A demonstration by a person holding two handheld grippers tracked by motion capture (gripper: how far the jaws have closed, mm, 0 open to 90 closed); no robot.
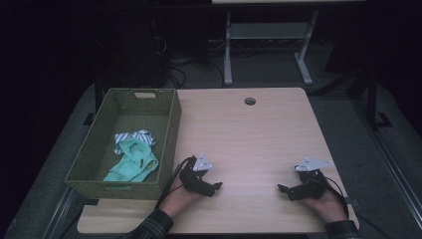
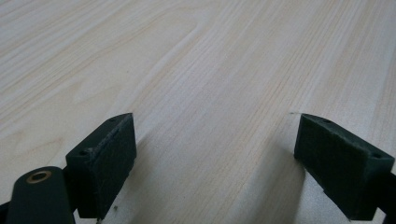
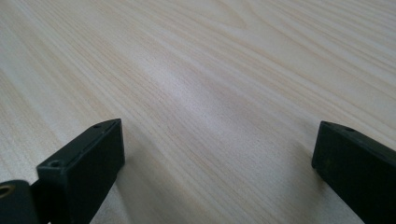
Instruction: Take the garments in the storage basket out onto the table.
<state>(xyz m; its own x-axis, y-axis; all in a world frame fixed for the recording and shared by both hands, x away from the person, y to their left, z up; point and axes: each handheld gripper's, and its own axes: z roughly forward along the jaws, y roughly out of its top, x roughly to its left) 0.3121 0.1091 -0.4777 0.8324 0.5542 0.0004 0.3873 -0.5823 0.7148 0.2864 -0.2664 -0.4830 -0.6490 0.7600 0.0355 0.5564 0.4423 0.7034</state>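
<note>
You are resting both the left tongs [image 1: 215, 187] and the right tongs [image 1: 282, 189] on the bare worktop [image 1: 249, 134], jaws gaping wide, gripping nothing.

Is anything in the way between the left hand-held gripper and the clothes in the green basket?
Yes: the green woven basket's near side wall stands between the left hand-held gripper and the mint-green and striped clothes, which lie inside.

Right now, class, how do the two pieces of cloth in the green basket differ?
The mint-green cloth is plain; the striped cloth is white with dark stripes. The mint-green cloth lies nearer the person and shows more; the striped cloth sits behind it, partly covered. Both lie crumpled in the basket, touching.
</note>
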